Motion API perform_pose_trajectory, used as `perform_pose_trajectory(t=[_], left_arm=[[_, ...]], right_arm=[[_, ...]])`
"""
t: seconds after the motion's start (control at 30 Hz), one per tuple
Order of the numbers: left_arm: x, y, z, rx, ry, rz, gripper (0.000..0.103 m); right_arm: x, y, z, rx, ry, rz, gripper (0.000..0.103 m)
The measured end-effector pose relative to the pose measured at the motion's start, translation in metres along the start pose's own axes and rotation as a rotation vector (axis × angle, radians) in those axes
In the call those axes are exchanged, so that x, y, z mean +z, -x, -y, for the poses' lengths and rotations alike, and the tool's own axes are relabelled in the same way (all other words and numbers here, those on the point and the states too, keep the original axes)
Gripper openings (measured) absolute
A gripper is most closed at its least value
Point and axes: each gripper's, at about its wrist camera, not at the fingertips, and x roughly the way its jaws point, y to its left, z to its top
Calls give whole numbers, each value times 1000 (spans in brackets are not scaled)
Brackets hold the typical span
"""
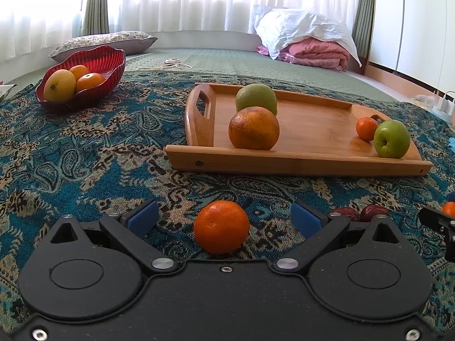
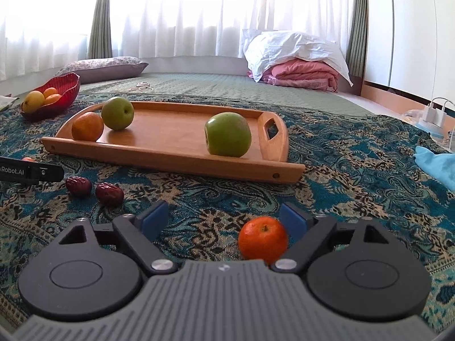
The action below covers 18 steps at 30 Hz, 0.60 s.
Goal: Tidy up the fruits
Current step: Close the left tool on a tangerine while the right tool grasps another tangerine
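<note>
only the right view shows two dates (image 2: 93,189); both hand-held grippers (image 1: 224,218) (image 2: 224,218) released.

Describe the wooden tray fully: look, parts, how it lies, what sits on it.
The wooden tray looks like light bamboo, rectangular with rounded ends, a low raised rim and a cut-out handle at each end. It lies flat on the patterned blue cloth. At one end stand a large orange and, behind it, a green fruit; at the other end a green apple with a small mandarin close beside it. Neither tongs touch the tray.
</note>
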Motion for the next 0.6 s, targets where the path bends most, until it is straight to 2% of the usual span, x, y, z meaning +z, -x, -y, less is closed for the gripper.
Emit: perform_pose_trajectory(t=[0.23, 0.4, 0.5, 0.6], left_arm=[[-2, 2, -2, -6, 7, 8, 85], [-2, 4, 2, 6, -25, -2, 55], [-4, 7, 5, 3, -51, 3, 44], [-5, 10, 8, 8, -64, 7, 38]], right_arm=[[-1, 2, 0, -27, -4, 1, 81], [-1, 5, 2, -42, -12, -14, 75], [-3, 7, 5, -47, -13, -22, 74], [-6, 8, 8, -47, -19, -43, 72]])
